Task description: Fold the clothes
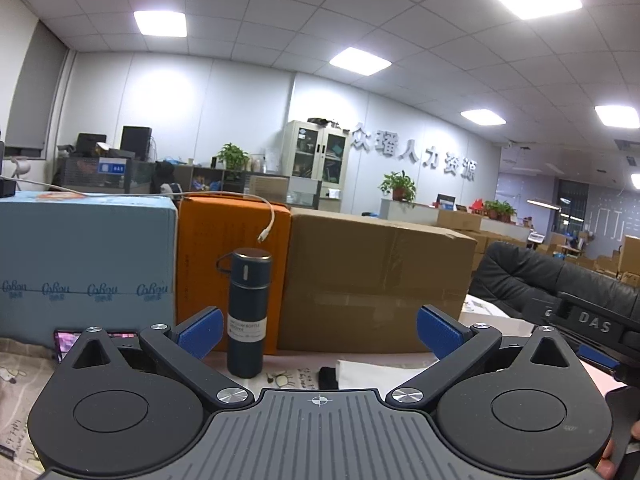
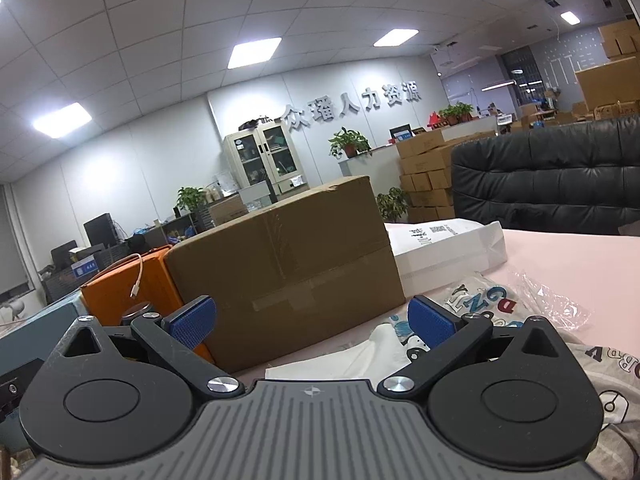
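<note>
My left gripper [image 1: 319, 332] is open, held level above the table with nothing between its blue pads [image 1: 202, 330]. Printed cloth [image 1: 24, 376] lies under it at the left, and a white garment [image 1: 380, 372] shows between the fingers. The right gripper [image 2: 310, 322] is open too and holds nothing. Below and to its right lies a heap of clothes: a white printed piece [image 2: 476, 300] with coloured letters and a grey printed one [image 2: 612, 368]. A white garment [image 2: 360, 360] spreads under its fingers. The other gripper's black body [image 1: 596, 324] shows at the right of the left wrist view.
A dark blue vacuum bottle [image 1: 247, 312] stands close ahead of the left gripper. Behind it a blue box [image 1: 86, 260], an orange box [image 1: 232, 248] and a large brown carton [image 1: 376, 280] wall off the table's far side. A white paper bag [image 2: 448, 248], clear plastic wrap [image 2: 552, 300], pink tabletop [image 2: 580, 256] and black chair [image 2: 552, 176] are at right.
</note>
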`<state>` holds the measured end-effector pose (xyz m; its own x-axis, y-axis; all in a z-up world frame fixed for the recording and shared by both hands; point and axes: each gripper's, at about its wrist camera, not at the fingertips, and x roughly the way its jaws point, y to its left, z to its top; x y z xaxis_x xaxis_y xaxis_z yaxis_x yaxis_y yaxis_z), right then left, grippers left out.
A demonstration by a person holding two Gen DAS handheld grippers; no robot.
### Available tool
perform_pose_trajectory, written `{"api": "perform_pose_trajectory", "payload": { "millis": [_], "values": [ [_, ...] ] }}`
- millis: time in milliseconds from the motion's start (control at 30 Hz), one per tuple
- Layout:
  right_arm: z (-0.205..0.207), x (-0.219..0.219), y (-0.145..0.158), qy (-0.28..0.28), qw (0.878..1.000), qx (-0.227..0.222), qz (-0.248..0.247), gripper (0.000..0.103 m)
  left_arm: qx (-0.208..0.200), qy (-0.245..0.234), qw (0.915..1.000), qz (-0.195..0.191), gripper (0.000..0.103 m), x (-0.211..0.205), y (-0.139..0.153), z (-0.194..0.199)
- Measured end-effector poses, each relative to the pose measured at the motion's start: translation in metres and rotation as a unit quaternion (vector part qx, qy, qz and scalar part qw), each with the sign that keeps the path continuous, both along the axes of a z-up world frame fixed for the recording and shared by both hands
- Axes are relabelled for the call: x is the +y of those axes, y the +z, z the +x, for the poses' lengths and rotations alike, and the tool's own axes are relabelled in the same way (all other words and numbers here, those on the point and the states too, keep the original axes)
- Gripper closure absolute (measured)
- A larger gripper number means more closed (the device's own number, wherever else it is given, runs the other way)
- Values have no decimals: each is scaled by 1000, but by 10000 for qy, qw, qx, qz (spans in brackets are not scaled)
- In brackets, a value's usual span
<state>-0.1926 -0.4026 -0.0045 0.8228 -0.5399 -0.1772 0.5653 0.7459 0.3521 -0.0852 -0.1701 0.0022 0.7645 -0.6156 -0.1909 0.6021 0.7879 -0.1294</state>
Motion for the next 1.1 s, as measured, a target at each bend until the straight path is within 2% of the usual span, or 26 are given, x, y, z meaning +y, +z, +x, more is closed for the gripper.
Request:
{"api": "perform_pose_trajectory", "payload": {
  "millis": [1100],
  "values": [
    [5,12,-1,-158,9997,153,-69,0,149,-192,9997,21,0,4,-5,11]
  ]
}}
